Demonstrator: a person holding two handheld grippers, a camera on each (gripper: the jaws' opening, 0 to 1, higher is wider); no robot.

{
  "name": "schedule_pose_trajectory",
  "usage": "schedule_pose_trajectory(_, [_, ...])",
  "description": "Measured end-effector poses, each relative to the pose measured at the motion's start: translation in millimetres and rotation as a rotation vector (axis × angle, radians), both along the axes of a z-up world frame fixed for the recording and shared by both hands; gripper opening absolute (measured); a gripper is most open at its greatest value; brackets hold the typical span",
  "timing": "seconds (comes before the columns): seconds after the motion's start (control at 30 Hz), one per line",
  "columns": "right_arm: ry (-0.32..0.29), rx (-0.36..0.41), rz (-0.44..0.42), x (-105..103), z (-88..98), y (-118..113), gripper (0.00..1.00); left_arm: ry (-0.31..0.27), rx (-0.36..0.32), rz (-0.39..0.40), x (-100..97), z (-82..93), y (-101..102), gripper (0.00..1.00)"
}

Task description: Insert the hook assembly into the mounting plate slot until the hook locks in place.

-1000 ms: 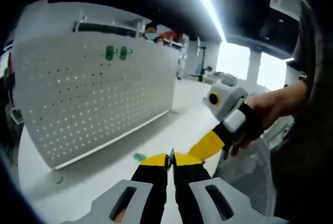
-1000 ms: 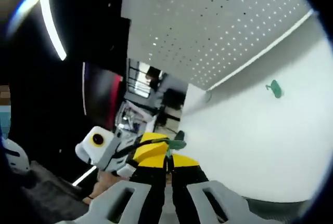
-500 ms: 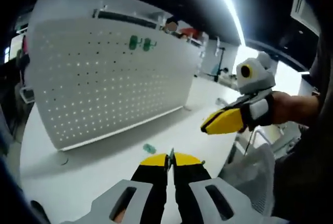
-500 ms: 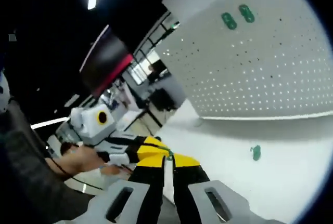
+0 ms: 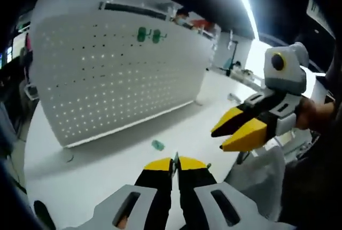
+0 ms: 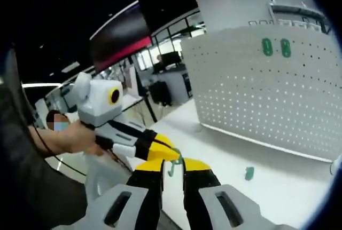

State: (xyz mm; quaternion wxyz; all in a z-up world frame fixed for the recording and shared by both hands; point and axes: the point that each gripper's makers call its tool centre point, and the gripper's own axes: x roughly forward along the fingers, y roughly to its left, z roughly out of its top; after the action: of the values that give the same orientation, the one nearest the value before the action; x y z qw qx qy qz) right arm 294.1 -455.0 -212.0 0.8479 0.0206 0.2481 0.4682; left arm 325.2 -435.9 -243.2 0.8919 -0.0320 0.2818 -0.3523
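Left gripper view: my left claw [image 5: 175, 164], jaws pressed together on a thin green sliver at the tips, probably part of a hook, though too little shows to be sure. My right claw [image 5: 241, 129] enters from the right, jaws slightly parted, nothing between them. Pegboard [image 5: 115, 75] upright at the back of the white desk [image 5: 107, 174]; two green hooks [image 5: 148, 34] already hang near its top. One loose green hook [image 5: 157, 145] lies on the desk, apart from the board.

Right gripper view: my right claw [image 6: 171, 164], a narrow gap, empty. My left claw [image 6: 163, 154] carries a green piece [image 6: 175, 165]. Pegboard [image 6: 267, 96], hung hooks [image 6: 276, 47], loose hook [image 6: 249, 173] on the desk.

Progress, as I judge it: insertion not begun; carrying to the board and locking remain.
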Motion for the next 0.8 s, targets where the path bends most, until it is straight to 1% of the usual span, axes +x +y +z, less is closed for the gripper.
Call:
schedule_pose_trajectory(0.03, [-0.048, -0.041, 0.007, 0, -2.4, 1, 0.15, 0.011, -0.012, 0.007, 0.4, 0.0, 1, 0.02])
schedule_pose_trajectory(0.07, [-0.08, -0.072, 0.012, -1, -4.1, 1, 0.15, 0.012, -0.017, 0.008, 0.6, 0.4, 1, 0.02])
schedule_pose_trajectory(0.1, [-0.136, -0.105, 0.015, 0, -4.6, 2, 0.15, 0.015, -0.023, 0.011, 0.7, 0.9, 1, 0.02])
schedule_pose_trajectory(0.13, [-0.163, -0.116, 0.008, 1, -4.6, 2, 0.14, 0.022, -0.037, 0.022, 1.1, 2.2, 2, 0.02])
schedule_pose_trajectory(0.17, [-0.175, -0.12, 0.002, 2, -5.1, 3, 0.14, 0.024, -0.048, 0.028, 1.6, 3.7, 2, 0.02])
schedule_pose_trajectory(0.2, [-0.16, -0.113, -0.003, 1, -8.6, 5, 0.14, 0.027, -0.065, 0.036, 2.2, 5.6, 3, 0.02])
schedule_pose_trajectory(0.23, [-0.157, -0.113, -0.005, 1, -9.9, 5, 0.14, 0.039, -0.087, 0.045, 2.5, 7.1, 2, 0.02])
schedule_pose_trajectory(0.27, [-0.137, -0.111, -0.018, 3, -13.6, 6, 0.13, 0.055, -0.117, 0.058, 2.9, 8.8, 2, 0.02])
schedule_pose_trajectory(0.33, [-0.138, -0.103, -0.022, 4, -14.8, 8, 0.13, 0.081, -0.147, 0.066, 2.5, 9.8, 1, 0.02])
schedule_pose_trajectory(0.37, [-0.154, -0.108, -0.029, 5, -14.1, 7, 0.12, 0.084, -0.153, 0.067, 2.5, 10.0, 1, 0.02])
schedule_pose_trajectory(0.4, [-0.207, -0.124, -0.026, 9, -10.3, 8, 0.11, 0.087, -0.158, 0.069, 2.0, 10.5, 1, 0.02])
schedule_pose_trajectory(0.43, [-0.227, -0.134, -0.023, 10, -8.9, 8, 0.11, 0.088, -0.162, 0.069, 1.6, 10.8, 0, 0.02])
schedule_pose_trajectory(0.5, [-0.244, -0.146, -0.012, 10, -8.2, 9, 0.11, 0.098, -0.178, 0.075, 0.8, 11.6, 0, 0.02])
schedule_pose_trajectory(0.53, [-0.266, -0.149, 0.002, 11, -7.3, 11, 0.11, 0.097, -0.187, 0.078, 0.7, 12.6, -1, 0.02])
schedule_pose_trajectory(0.57, [-0.269, -0.152, 0.004, 11, -7.7, 11, 0.11, 0.095, -0.196, 0.081, 0.9, 13.7, -1, 0.02])
schedule_pose_trajectory(0.63, [-0.289, -0.167, 0.015, 11, -8.2, 12, 0.1, 0.113, -0.227, 0.078, -0.6, 15.4, -4, 0.02])
schedule_pose_trajectory(0.77, [-0.341, -0.197, 0.028, 12, -6.3, 13, 0.07, 0.133, -0.262, 0.081, -1.7, 17.1, -7, 0.02])
schedule_pose_trajectory(0.8, [-0.342, -0.197, 0.029, 12, -6.4, 12, 0.05, 0.138, -0.27, 0.082, -2.0, 17.8, -7, 0.02])
